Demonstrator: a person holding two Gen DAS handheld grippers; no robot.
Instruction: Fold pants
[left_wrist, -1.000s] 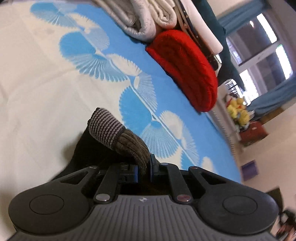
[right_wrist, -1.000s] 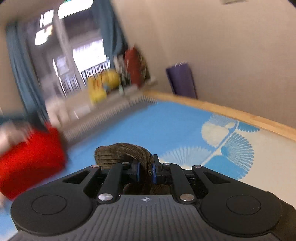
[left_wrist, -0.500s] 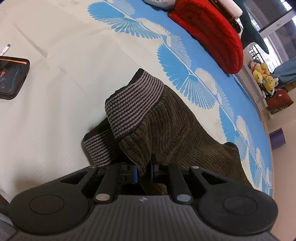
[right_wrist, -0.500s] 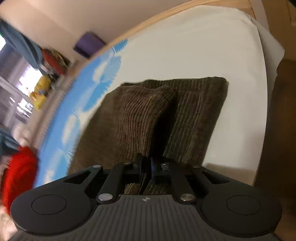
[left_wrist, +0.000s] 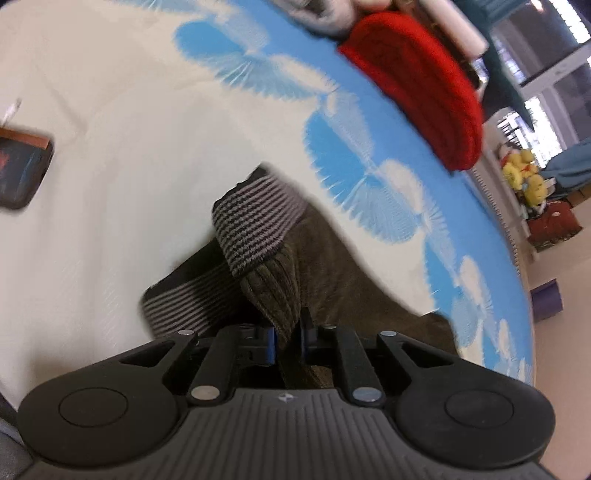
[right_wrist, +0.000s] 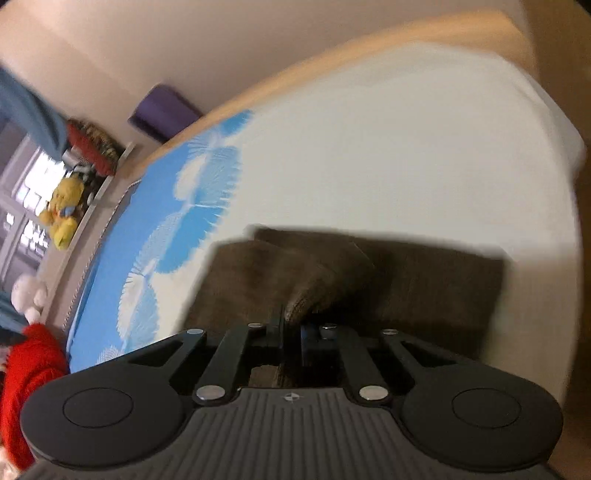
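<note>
Since half a second back, both grippers dropped closer to bed (left_wrist: 110, 155). Pants (left_wrist: 332, 280) lie folded on white sheet near blue print. Left gripper (left_wrist: 288, 334) and right gripper (right_wrist: 291, 332) both clamped on corduroy. Risks: uneven release skews fold, striped waistband (left_wrist: 251, 221) bunches, fabric snags in fingers.

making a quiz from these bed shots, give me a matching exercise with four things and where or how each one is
Things:
1. left gripper
2. right gripper
3. red knitted garment
4. yellow plush toy

Places or states:
a. on the ledge by the window
b. clamped on the corduroy pants just below the striped cuff
c. lying at the far side of the bed sheet
d. clamped on a plain brown fold of the pants

Pairs: 1-b, 2-d, 3-c, 4-a
</note>
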